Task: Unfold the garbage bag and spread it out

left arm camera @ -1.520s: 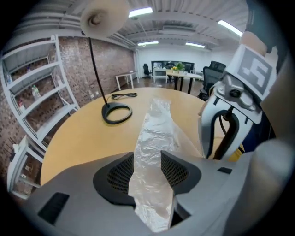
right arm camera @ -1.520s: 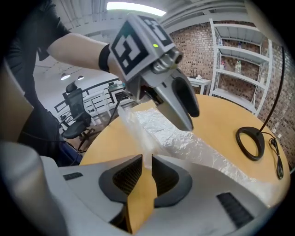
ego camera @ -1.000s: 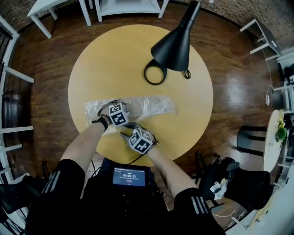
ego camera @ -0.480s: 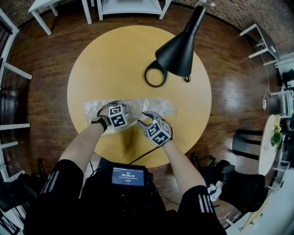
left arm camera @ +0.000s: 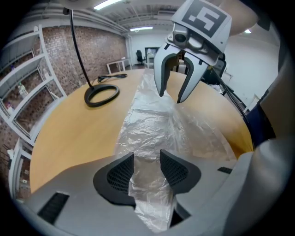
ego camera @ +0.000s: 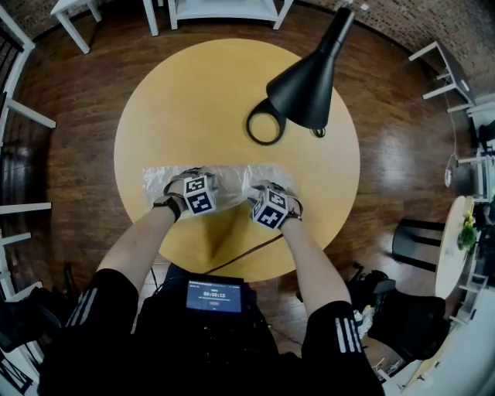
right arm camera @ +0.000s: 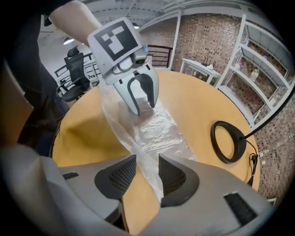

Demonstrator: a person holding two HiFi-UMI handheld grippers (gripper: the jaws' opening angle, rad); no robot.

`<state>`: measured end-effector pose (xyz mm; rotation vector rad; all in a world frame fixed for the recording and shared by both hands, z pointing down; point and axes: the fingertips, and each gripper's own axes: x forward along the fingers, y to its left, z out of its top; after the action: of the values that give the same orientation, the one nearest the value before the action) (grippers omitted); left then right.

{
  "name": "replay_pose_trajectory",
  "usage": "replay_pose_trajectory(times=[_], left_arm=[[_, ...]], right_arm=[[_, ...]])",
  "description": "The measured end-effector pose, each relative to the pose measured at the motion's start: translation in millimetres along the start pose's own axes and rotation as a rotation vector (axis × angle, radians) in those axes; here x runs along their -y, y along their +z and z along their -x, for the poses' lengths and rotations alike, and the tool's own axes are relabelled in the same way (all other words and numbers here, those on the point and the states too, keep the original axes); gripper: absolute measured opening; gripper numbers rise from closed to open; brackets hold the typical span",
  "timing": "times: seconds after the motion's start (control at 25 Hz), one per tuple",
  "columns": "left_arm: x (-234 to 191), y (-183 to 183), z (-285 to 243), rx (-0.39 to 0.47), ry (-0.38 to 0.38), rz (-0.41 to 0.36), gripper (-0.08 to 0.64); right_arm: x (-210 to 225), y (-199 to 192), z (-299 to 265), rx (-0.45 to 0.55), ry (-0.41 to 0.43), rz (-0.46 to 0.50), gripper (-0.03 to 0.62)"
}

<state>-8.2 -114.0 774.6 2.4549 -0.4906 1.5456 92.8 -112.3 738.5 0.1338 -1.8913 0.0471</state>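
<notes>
A clear, crinkled garbage bag (ego camera: 232, 178) lies as a long strip across the round wooden table (ego camera: 193, 93). My left gripper (ego camera: 195, 182) stands over the strip's left part, shut on a bunch of the film (left arm camera: 152, 124) that fills the gap between its pads (left arm camera: 120, 173). My right gripper (ego camera: 268, 192) points down at the strip's right part. Its jaws stand apart, and a thin fold of the bag (right arm camera: 161, 131) runs between them with bare table showing beside it. From the right gripper view, the left gripper (right arm camera: 142, 108) has white film between its fingers. The right gripper (left arm camera: 169, 97) hangs just over the bag.
A black desk lamp (ego camera: 305, 81) leans over the far right of the table, its ring base (ego camera: 264, 128) standing beyond the bag. White tables and chairs (ego camera: 220, 11) surround the table on the dark wooden floor. A small screen (ego camera: 214, 296) sits at my waist.
My right gripper has moved right along the bag, away from the left gripper, and turned. The left gripper has stayed in place on the bag.
</notes>
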Motion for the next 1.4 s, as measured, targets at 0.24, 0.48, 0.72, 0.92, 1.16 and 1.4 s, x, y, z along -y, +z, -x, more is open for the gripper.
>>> replay_pose_trajectory(times=[0.24, 0.48, 0.72, 0.92, 1.16, 1.4], left_arm=[[-1.2, -2.7, 0.4, -0.007, 0.008, -0.003, 0.189], [-3.1, -4.4, 0.1, -0.019, 0.018, -0.003, 0.189], [-5.2, -6.8, 2.1, -0.024, 0.037, -0.002, 0.189], [-7.6, -7.9, 3.0, -0.027, 0.044, -0.008, 0.189], [-4.4, -8.3, 3.3, -0.032, 0.037, -0.013, 0.189], [-5.9, -7.8, 3.0, -0.029, 0.040, -0.013, 0.189]], right_arm=[[-15.0, -4.3, 1.2, -0.010, -0.026, 0.044, 0.015], [-36.5, -5.8, 21.4, 0.043, -0.029, -0.014, 0.015], [-75.5, -21.1, 18.5, 0.045, 0.000, -0.071, 0.015], [-102.5, -32.6, 5.8, 0.041, 0.038, -0.113, 0.015], [-113.9, -40.5, -11.6, 0.004, 0.076, -0.134, 0.022], [-110.9, -42.2, -10.9, 0.018, 0.091, -0.170, 0.078]])
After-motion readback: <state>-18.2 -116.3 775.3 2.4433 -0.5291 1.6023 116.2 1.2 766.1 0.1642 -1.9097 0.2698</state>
